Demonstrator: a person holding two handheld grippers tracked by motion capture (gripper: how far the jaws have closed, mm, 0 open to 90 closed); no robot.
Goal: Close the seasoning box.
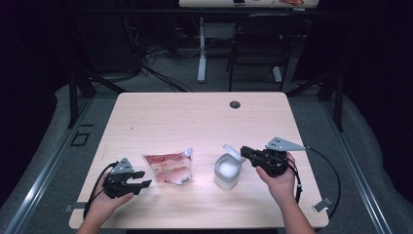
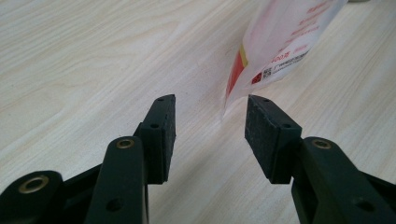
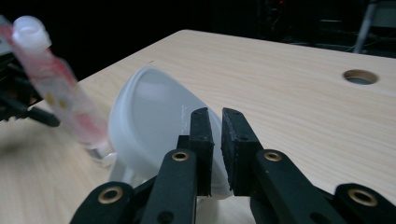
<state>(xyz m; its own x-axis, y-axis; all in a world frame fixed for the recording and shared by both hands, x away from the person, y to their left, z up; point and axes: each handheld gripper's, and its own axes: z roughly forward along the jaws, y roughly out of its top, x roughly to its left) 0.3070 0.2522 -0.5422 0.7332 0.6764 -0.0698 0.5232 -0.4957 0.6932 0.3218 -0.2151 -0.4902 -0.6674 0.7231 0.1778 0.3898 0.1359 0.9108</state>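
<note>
A red-and-white spouted pouch stands left of centre on the table; its lower corner shows just beyond my left gripper's jaws. My left gripper rests to the pouch's left, open, with nothing between its pads. A white tub stands right of centre, its hinged lid tipped up. My right gripper reaches in from the right, its pads pinched on the lid's rim. The pouch also appears blurred at the left of the right gripper view.
The light wooden table has a cable hole near its far edge. A dark chair and another desk's leg stand beyond the table. Cables trail from both grippers near the front edge.
</note>
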